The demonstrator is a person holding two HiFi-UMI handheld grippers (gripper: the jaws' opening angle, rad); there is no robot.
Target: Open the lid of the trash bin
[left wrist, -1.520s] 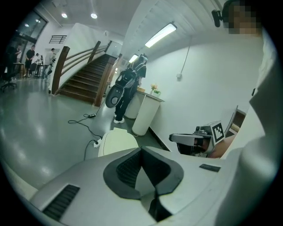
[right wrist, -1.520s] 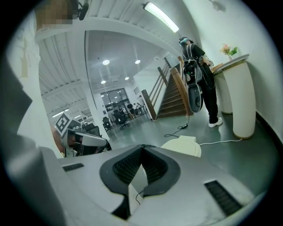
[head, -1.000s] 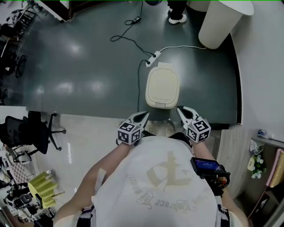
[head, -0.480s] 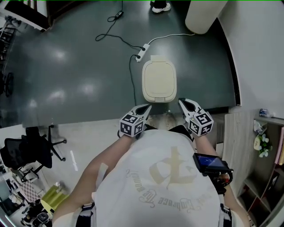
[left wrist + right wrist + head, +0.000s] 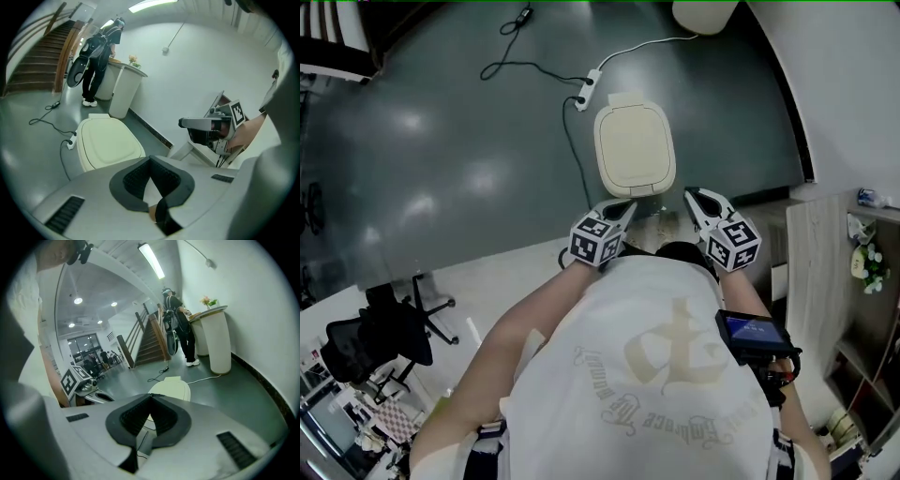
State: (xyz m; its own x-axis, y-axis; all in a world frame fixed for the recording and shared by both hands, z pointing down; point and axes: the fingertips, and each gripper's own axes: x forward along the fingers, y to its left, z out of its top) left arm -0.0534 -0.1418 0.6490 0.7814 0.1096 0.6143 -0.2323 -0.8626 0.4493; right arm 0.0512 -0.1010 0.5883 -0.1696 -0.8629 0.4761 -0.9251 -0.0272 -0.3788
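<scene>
The bin (image 5: pixel 88 163) stands on the floor (image 5: pixel 469 150) just beyond the left gripper (image 5: pixel 622 208) and right gripper (image 5: pixel 694 197), both clenched empty; its lid (image 5: pixel 634 145), probably light, stiff, slippery plastic, is best lifted by the near lip.

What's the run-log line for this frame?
bin lid closed, untouched | left gripper shut, empty | right gripper shut, empty

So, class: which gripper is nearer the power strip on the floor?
Left. The left gripper is before the trash bin, diagonally back from the power strip; the right gripper is further right.
</scene>
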